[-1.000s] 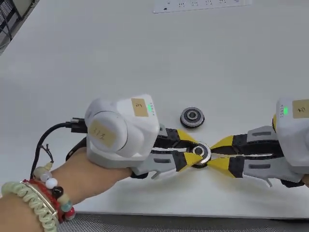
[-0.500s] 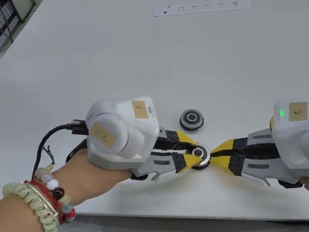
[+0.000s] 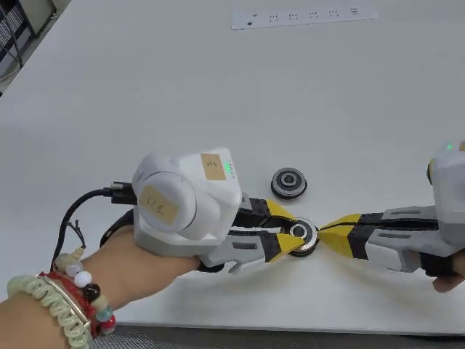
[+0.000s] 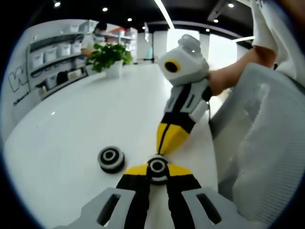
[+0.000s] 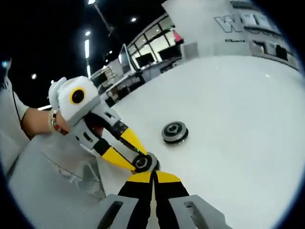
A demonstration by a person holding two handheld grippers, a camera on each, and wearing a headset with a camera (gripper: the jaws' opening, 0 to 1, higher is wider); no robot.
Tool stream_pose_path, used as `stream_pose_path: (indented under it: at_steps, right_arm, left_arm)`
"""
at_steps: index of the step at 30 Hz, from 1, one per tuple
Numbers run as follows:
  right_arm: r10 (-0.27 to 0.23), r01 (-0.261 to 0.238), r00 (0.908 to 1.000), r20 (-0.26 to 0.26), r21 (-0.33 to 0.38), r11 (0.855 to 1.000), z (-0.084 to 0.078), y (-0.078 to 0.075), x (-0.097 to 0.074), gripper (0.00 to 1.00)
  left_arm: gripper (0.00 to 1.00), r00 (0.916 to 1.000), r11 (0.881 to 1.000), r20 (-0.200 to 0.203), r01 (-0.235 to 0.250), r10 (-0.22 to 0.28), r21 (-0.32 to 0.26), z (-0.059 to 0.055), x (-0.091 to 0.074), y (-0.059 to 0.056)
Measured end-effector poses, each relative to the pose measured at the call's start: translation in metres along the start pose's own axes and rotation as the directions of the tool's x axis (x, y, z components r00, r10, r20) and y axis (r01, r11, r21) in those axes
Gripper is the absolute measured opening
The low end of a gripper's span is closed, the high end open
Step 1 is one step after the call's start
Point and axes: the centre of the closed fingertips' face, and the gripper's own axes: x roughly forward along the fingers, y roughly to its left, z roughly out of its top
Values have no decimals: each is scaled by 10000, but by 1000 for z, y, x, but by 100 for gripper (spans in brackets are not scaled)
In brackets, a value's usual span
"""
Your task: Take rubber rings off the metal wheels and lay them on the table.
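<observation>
A small metal wheel [image 3: 301, 233] with a black rubber ring sits near the table's front edge. My left gripper [image 3: 290, 235] comes from the left and is shut on this wheel [image 4: 157, 165], one yellow jaw on each side. My right gripper [image 3: 323, 231] comes from the right with its jaws together, pinching the rubber ring at the wheel's right rim [image 5: 142, 163]. In the right gripper view its own tips [image 5: 152, 175] meet just below the wheel. A second wheel [image 3: 288, 182] with its ring on lies flat just behind, untouched [image 4: 111, 159] [image 5: 174, 131].
The white table's front edge [image 3: 290, 326] runs close below both grippers. A white power strip [image 3: 304, 16] lies at the far edge. A black cable [image 3: 80, 207] trails from the left gripper's body. The person's left wrist wears bead bracelets [image 3: 69, 305].
The right gripper's jaws, spread around the wheel a second ago, have shut and drawn back to the right, now at the wheel's rim. The left gripper has held still on the wheel.
</observation>
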Motion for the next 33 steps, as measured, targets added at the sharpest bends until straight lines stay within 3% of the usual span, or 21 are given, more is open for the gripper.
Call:
stream_pose_path:
  at_steps: [3, 7, 21, 33]
  right_arm:
    - [170, -181, 9998, 135, 835, 9963, 0, 0, 0, 0]
    - [254, -260, 9996, 85, 798, 9965, 0, 3, 0, 0]
    - [791, -872, 9958, 452, 2183, 9720, 4, 9, 2, 0]
    - [982, -1112, 9930, 661, 2375, 9650, 7, 15, 5, 0]
  left_arm:
    - [14, 10000, 10000, 19, 5, -5, -18, 0, 0, 0]
    - [14, 10000, 10000, 45, 0, 0, -13, 0, 0, -1]
    - [13, 9998, 9998, 45, -191, 191, -101, 0, 0, 0]
    - [13, 9997, 9997, 40, -239, 239, -82, 0, 0, 0]
